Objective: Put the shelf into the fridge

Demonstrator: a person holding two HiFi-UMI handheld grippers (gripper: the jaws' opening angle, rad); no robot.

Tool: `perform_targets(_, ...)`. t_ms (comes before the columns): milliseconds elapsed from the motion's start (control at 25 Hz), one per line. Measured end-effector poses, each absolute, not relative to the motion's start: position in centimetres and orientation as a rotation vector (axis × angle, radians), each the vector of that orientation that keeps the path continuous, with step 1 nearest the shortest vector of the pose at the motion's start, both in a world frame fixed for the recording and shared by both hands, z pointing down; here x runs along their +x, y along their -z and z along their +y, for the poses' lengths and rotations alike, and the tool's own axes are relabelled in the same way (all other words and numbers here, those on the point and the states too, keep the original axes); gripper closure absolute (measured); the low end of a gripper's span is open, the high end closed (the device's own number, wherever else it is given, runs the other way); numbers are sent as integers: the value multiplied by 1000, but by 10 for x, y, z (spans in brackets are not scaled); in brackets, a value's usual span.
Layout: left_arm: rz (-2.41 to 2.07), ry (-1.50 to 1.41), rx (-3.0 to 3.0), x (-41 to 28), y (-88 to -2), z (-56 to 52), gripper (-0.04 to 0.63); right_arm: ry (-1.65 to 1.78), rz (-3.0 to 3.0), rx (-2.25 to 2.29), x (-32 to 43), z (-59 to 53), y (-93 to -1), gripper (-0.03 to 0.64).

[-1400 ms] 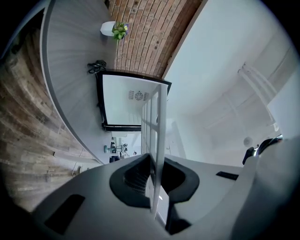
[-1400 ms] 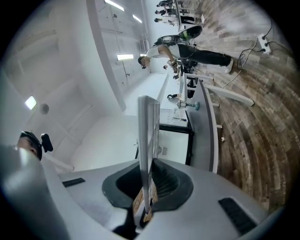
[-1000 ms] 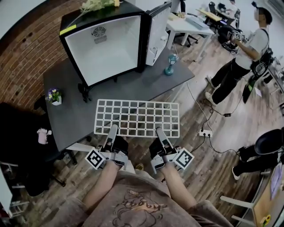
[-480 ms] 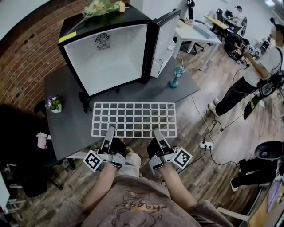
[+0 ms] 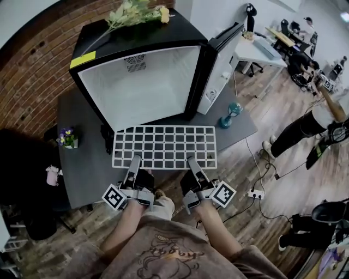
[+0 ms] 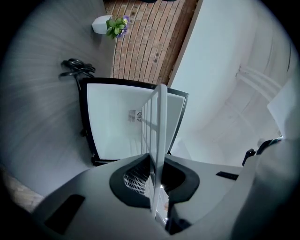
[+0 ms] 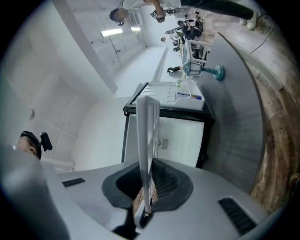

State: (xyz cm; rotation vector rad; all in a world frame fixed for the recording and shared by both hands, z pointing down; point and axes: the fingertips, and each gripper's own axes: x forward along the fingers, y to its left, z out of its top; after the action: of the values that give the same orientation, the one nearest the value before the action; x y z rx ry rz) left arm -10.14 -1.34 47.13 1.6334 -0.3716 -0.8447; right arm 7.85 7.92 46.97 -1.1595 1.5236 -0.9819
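Firmly, left hand-held gripper [image 5: 134, 159] and right hand-held gripper [image 5: 192, 161] clamp the shelf [image 5: 163, 146] over the grey worktop [image 5: 82, 147]; brick wall [image 5: 32, 60] left, wooden floor [image 5: 262, 180] right.

Looks like an open-plan office doubling as a test space; wood-plank floor [image 5: 272, 229], brick wall [image 5: 32, 65] at left; white desks [image 5: 256, 49] and office chairs [image 5: 285, 27] at far right; power strip [image 5: 254, 193] with loose cables on the floor at near right; a person [image 5: 322, 117] stands mid-floor at right; small fridge [image 5: 136, 71] sits on a grey table [image 5: 82, 158], flowers [image 5: 133, 11] on top.
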Motion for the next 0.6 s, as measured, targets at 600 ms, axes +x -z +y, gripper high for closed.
perform_targets(600, -467, 904, 1627, -105, -464, -101, 546, 1089, 1595, -1103, 84, -29, -465, 594)
